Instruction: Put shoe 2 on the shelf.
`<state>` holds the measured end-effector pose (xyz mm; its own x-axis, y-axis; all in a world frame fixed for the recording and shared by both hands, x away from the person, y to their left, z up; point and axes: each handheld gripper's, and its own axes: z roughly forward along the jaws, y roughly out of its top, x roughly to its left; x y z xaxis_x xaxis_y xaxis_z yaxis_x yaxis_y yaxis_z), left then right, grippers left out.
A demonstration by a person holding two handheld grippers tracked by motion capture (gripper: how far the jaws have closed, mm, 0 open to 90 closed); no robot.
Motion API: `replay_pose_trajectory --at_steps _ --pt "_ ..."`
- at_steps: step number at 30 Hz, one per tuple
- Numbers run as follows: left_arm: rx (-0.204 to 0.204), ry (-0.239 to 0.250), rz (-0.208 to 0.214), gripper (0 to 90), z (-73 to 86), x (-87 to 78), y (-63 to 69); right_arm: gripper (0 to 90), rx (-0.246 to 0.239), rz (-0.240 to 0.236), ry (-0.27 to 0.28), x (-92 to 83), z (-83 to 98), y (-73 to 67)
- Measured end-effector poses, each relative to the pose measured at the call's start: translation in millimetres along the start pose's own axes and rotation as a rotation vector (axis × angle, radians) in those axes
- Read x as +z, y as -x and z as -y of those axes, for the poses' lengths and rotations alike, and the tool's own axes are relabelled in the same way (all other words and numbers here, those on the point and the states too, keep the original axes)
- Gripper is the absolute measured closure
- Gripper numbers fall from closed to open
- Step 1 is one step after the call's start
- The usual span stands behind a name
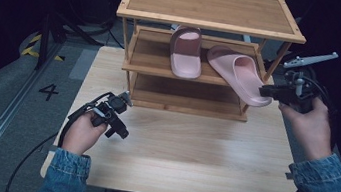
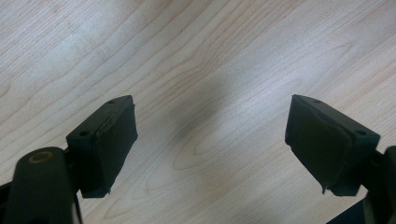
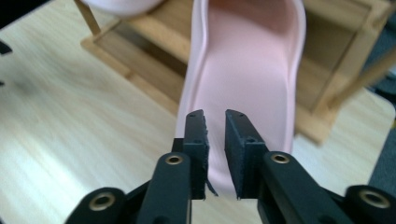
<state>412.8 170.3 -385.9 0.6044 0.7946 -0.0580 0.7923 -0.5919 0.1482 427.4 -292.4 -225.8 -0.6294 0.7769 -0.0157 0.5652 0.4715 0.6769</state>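
A three-tier bamboo shoe rack (image 1: 211,6) stands at the back of the wooden table (image 1: 191,149). On its middle shelf a pink slipper (image 1: 186,53) lies straight. A second pink slipper (image 1: 239,75) lies slanted beside it, its heel jutting past the rack's right front post. My right gripper (image 1: 264,91) is at that heel. In the right gripper view its jaws (image 3: 215,121) stand a narrow gap apart over the heel of the slipper (image 3: 247,60), whose footbed shows through the gap; nothing is pinched. My left gripper (image 1: 118,129) hovers wide open over bare table (image 2: 210,56), nothing between its fingers (image 2: 107,140).
The rack's top and bottom shelves hold nothing. Bare table spreads in front of the rack between both hands. Grey floor with a painted "4" (image 1: 48,91) and a dark stand (image 1: 46,33) lie left of the table.
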Motion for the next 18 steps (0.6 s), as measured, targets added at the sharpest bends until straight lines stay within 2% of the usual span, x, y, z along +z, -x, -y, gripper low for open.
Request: replay_pose_trajectory --at_steps 4,9,15,18 --pt "0.005 -0.006 0.007 17.0 -1.2 1.0 -0.1 82.1 0.015 -0.003 -0.043 -8.6 23.2 4.7" --pt "-0.002 -0.005 0.003 17.0 -0.6 1.7 1.2 83.3 0.021 -0.002 -0.082 -5.0 39.2 10.0" --pt "0.004 -0.008 0.002 17.0 0.6 1.2 1.4 83.7 0.034 -0.016 -0.079 2.9 42.5 11.5" --pt "0.002 -0.007 0.000 17.0 1.5 1.3 0.1 84.1 0.016 -0.024 -0.067 7.0 40.1 10.6"
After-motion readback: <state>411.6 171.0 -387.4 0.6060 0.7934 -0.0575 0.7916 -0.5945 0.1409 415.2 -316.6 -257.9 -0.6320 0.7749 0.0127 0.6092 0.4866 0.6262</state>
